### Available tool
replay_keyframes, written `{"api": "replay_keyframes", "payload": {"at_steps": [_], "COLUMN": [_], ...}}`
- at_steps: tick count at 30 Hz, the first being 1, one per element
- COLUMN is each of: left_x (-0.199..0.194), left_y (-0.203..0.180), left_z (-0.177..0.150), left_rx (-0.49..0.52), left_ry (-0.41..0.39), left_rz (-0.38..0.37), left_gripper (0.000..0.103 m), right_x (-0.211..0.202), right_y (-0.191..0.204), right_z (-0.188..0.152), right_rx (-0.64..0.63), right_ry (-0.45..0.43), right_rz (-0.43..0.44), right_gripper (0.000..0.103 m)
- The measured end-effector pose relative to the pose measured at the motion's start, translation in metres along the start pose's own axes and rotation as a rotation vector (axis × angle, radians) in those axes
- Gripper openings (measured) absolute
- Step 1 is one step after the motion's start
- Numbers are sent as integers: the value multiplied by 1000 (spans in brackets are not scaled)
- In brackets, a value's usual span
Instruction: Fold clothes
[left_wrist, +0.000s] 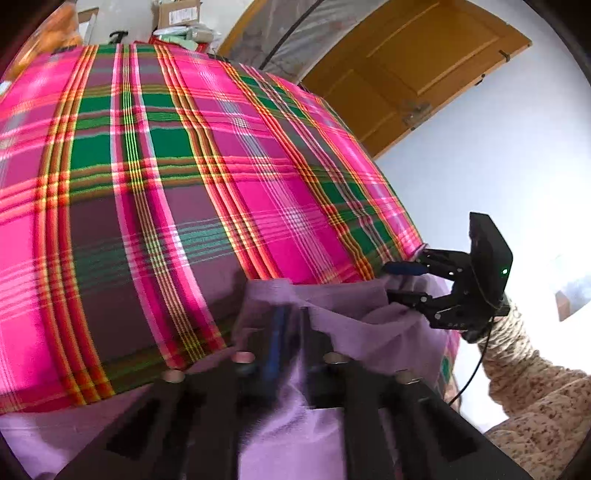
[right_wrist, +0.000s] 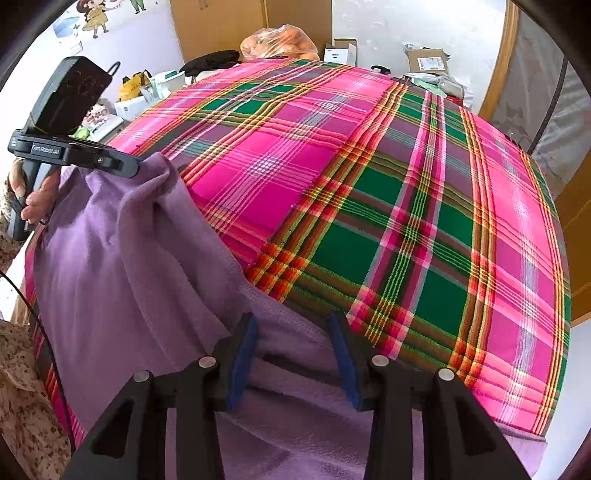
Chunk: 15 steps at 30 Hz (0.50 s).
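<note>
A purple fleece garment (left_wrist: 354, 310) (right_wrist: 122, 240) lies bunched at the near edge of a bed covered by a pink and green plaid blanket (left_wrist: 184, 166) (right_wrist: 388, 192). My left gripper (left_wrist: 291, 317) is shut on a raised fold of the garment; the right wrist view shows it (right_wrist: 138, 166) pinching the cloth's upper corner. My right gripper (right_wrist: 293, 332) points steeply down. Its blue pads (right_wrist: 242, 354) stand apart with purple cloth lying between them, not squeezed. The left wrist view shows it (left_wrist: 393, 282) at the garment's right end, jaws apart.
A person's patterned sleeve (left_wrist: 535, 398) and hand (right_wrist: 37, 199) hold the grippers' handles. Boxes (right_wrist: 343, 51), a plastic bag (right_wrist: 277, 42) and other clutter sit beyond the bed's far edge. A wooden door (left_wrist: 406, 66) stands to the right.
</note>
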<state>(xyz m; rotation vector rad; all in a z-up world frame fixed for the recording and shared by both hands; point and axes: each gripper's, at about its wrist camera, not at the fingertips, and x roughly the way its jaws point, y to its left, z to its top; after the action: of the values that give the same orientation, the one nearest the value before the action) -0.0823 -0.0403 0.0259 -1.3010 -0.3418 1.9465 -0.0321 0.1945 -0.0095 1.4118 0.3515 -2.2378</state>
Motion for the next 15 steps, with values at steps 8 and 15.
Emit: {"api": "replay_keyframes", "payload": {"at_steps": [8, 15], "left_x": [-27, -13], "left_y": [6, 27], "left_z": [2, 2], "left_rx": [-18, -93], "left_ry": [-140, -128], "left_rz": [34, 70], "left_gripper": [3, 3], "right_x": [-9, 4], "right_y": [-5, -20], "right_z": [3, 8], "right_rx": [51, 134], "right_ry": [-61, -79], "right_rz": [-41, -66], "right_gripper": [6, 6]}}
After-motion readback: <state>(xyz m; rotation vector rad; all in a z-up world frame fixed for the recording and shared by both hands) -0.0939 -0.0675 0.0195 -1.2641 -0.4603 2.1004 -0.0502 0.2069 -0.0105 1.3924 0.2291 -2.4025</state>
